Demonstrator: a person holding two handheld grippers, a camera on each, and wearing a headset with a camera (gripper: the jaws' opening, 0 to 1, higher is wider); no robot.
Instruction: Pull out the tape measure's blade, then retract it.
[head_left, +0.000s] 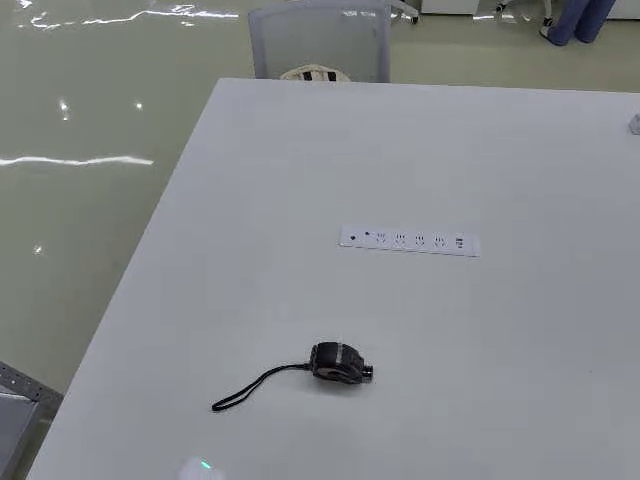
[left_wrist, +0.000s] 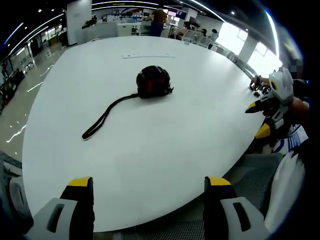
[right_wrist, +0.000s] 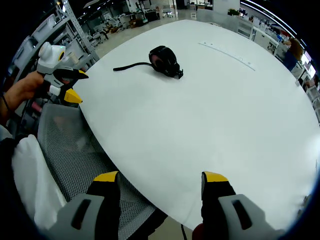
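The tape measure (head_left: 340, 362) lies on the table (head_left: 450, 150), toward 6 o'clock in the head view. It sits at 12 o'clock, well ahead of the left gripper (left_wrist: 148, 182) and the right gripper (right_wrist: 162, 175). Both are released, jaws spread, grasping nothing.

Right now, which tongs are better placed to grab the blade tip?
Probably right. The blade tip of the tape measure points toward the right tongs; the strap trails toward the left tongs. Both are open.
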